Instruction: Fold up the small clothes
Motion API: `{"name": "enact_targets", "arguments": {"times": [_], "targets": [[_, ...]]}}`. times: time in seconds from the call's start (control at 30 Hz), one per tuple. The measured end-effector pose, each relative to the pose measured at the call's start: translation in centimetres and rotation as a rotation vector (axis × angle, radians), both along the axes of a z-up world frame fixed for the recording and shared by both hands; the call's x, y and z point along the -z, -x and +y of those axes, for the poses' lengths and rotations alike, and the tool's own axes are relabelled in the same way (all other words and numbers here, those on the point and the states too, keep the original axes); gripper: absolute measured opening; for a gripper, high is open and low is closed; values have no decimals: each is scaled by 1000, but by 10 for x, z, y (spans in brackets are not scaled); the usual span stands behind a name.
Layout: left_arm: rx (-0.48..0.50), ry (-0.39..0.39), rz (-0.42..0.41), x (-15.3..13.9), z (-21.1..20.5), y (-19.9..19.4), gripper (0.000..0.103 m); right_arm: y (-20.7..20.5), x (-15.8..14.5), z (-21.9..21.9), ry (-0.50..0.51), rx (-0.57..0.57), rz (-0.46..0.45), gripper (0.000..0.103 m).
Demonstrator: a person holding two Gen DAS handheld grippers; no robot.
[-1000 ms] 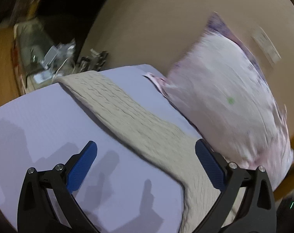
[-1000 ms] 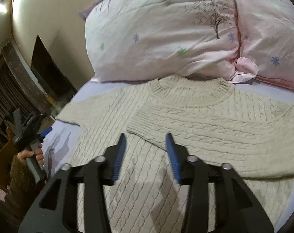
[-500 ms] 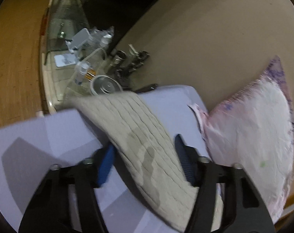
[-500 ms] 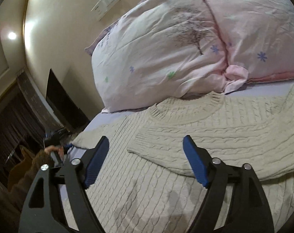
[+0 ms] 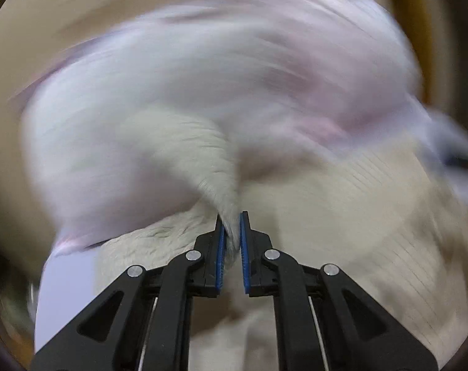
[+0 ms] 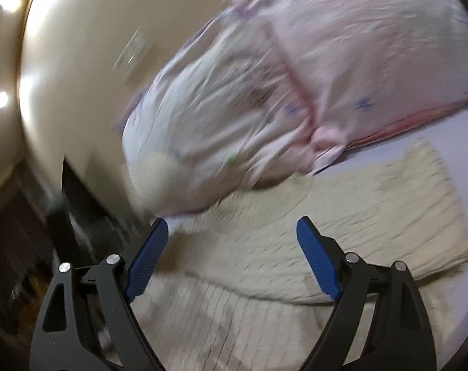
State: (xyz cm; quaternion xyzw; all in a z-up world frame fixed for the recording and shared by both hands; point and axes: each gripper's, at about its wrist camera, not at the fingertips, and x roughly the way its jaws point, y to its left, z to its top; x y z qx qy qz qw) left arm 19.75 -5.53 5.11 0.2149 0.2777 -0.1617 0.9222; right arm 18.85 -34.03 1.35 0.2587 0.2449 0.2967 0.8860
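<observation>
A cream cable-knit sweater [image 6: 311, 247] lies flat on the lavender bed sheet [image 6: 450, 136], with one sleeve folded across its chest. My left gripper [image 5: 231, 232] is shut on the other sleeve [image 5: 203, 154] and holds it lifted over the sweater body [image 5: 373, 216]; this view is blurred by motion. My right gripper [image 6: 230, 250] is open and empty, hovering above the sweater near its neckline.
Two pink-and-white floral pillows [image 6: 280, 77] rest against the beige headboard wall [image 6: 79, 61] just behind the sweater. A dark nightstand area [image 6: 33, 247] lies past the bed's left edge.
My left gripper closed on the sweater sleeve and swung it up toward the sweater body. My right gripper stayed open and shifted left over the sweater.
</observation>
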Motion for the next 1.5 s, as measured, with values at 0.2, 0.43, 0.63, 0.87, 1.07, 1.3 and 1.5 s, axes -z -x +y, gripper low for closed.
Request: {"name": "enact_targets", "arguments": {"times": [0.2,0.43,0.63,0.87,1.07,1.3,1.5], "targets": [[162,-122,82,43,-50,55,21,-19,1,-13,129,45,188,79],[-91,58,112,16,72,99,59,-60,21,-2,198,49,412,56],[-265,300,261,27,163,137,62,-79,46,2,84,98,532,47],[-298,423,339,49,189,155,62,-77,18,9,127,134,378,11],[-286,426,352,54,188,160,66,-56,14,-20,220,283,418,40],[-257,452,340,57,190,178,69,38,7,-70,221,333,321,69],[-250,457,333,56,188,178,71,30,-8,-61,120,194,293,59]]}}
